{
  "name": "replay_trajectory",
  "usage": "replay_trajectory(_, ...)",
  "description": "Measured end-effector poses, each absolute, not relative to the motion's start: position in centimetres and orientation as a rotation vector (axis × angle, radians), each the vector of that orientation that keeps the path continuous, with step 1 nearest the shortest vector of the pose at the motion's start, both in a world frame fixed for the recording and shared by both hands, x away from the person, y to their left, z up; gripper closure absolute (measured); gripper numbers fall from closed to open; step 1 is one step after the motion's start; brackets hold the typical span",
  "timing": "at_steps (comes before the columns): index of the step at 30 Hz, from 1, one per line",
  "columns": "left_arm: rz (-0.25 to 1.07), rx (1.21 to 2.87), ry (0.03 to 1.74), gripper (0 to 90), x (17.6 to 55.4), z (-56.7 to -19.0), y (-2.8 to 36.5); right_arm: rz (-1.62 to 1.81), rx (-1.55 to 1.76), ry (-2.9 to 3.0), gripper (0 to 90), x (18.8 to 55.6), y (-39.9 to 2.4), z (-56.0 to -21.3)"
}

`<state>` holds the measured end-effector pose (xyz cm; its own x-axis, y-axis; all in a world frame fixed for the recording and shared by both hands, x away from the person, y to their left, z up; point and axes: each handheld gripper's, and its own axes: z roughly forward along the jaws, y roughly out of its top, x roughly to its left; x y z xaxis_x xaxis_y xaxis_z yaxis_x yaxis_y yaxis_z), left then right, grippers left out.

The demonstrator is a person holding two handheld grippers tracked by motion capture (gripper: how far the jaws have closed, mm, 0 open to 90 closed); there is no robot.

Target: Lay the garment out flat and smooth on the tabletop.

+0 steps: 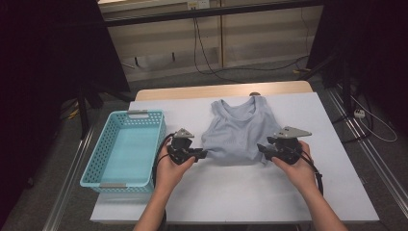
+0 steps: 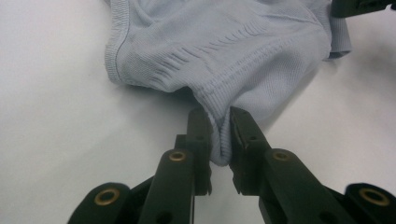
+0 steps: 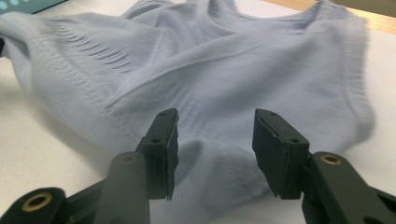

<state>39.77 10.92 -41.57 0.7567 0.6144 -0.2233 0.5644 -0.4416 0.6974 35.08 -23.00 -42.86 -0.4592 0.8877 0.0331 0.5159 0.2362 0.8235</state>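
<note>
Two grippers met the grey tank top (image 1: pixel 239 130), which lay flat beside the blue basket (image 1: pixel 126 147). At its lower corner nearest that basket, the left gripper (image 2: pixel 219 135) pinched the hem tight. At the opposite lower corner, the right gripper (image 3: pixel 215 151) stood parted, cloth between unpressed.

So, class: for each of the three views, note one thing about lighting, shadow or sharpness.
High view: the table is lit while the room's sides are nearly black. Left gripper view: sharp knit on the vest, which casts a dark shadow beneath it. Right gripper view: the vest's far edge is smeared, and the right gripper is crisper.
</note>
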Motion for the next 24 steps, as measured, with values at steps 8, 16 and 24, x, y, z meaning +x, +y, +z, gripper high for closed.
replay_trajectory(8,0.082,2.149,0.877,79.6,39.8,-41.5,10.9,1.081,1.350,2.007,44.3,34.3,-25.3,-42.9)
replay_trajectory(16,0.087,2.147,0.876,79.6,40.0,-41.3,10.8,1.036,1.403,1.976,40.5,33.5,-27.0,-43.4)
replay_trajectory(24,0.103,2.158,0.865,79.6,40.1,-41.0,10.8,0.932,1.400,2.050,38.5,33.8,-26.1,-44.8)
